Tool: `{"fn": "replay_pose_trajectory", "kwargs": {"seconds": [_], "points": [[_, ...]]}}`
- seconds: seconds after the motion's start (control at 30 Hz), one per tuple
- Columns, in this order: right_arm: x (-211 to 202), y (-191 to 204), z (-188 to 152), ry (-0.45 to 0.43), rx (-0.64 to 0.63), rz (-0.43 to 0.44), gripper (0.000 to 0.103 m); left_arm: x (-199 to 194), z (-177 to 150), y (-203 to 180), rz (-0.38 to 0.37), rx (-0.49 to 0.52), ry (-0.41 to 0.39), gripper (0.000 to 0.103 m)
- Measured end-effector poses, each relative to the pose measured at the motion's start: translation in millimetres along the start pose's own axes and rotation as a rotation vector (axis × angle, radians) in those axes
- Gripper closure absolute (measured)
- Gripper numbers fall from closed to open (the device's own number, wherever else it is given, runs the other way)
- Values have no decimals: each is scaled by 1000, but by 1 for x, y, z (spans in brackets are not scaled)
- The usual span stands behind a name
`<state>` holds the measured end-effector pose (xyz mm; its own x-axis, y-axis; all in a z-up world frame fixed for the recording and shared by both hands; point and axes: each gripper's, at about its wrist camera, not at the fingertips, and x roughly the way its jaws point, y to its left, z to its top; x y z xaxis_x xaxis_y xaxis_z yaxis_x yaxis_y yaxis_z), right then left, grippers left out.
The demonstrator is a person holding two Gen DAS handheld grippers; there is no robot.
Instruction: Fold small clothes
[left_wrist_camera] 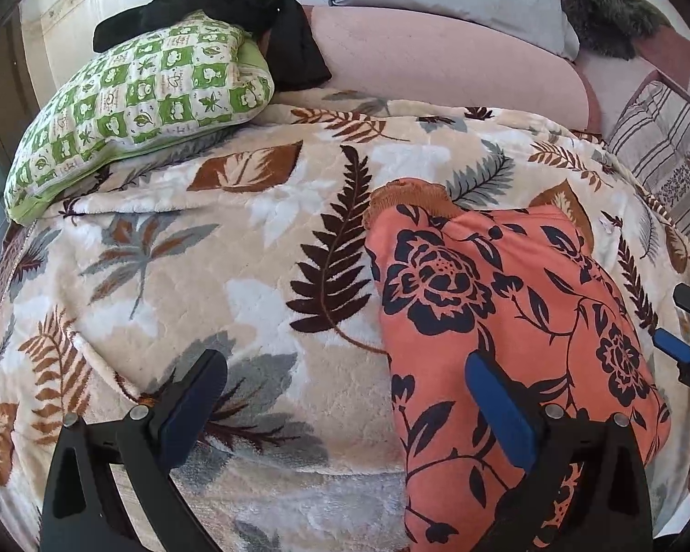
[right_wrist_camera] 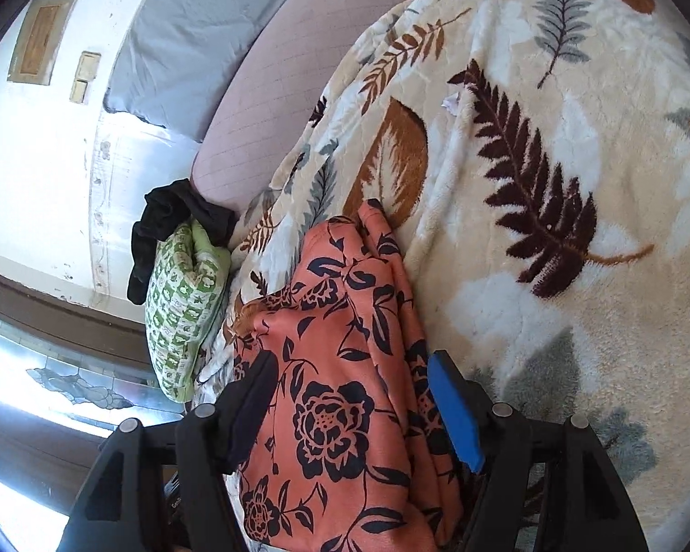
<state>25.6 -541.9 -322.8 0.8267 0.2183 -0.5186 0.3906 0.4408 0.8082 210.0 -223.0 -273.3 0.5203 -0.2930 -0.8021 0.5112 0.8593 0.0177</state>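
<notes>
You won't find any text you can read here. The green-and-white checked pillow [left_wrist_camera: 138,101] carries small printed marks in some of its white squares, but they are too small and blurred to make out as letters. Faint lettering on the right gripper's black body [right_wrist_camera: 175,503] is likewise illegible.

My claws hang over a bed covered by a cream fleece blanket [left_wrist_camera: 262,248] printed with brown and grey fern leaves. On the blanket lies an orange garment [left_wrist_camera: 506,303] with dark flowers, folded into a rough oblong. At the far edge a green-checked pillow [left_wrist_camera: 133,106] rests on the blanket, beside a pink cushion [left_wrist_camera: 437,55]. A black cloth [left_wrist_camera: 253,4] lies draped over the pillow's top.
</notes>
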Motion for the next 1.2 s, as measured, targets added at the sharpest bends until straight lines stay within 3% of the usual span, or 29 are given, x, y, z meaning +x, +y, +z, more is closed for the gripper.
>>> {"fn": "replay_pose_trajectory", "kwargs": {"seconds": [0.17,0.37,0.53,0.6,0.8,0.97,1.2], "points": [[-1,33,-14,-26,-150,47,33,-4,-1,-4,48,25,-22,0],[20,46,-30,37,-218,14,48,-8,-1,-8,75,49,-40,0],[50,35,-37,141,-224,-131,51,-6,-1,-8,84,50,-38,0],[50,36,-37,133,-236,-141,51,-5,-2,-8,84,52,-34,0],[36,33,-29,99,-189,-92,51,-3,-2,-11,90,64,-30,0],[18,30,-19,18,-151,-70,39,-2,-3,-10,85,62,-24,0],[18,29,-17,16,-135,-70,38,-2,-2,-10,84,65,-20,0]]}}
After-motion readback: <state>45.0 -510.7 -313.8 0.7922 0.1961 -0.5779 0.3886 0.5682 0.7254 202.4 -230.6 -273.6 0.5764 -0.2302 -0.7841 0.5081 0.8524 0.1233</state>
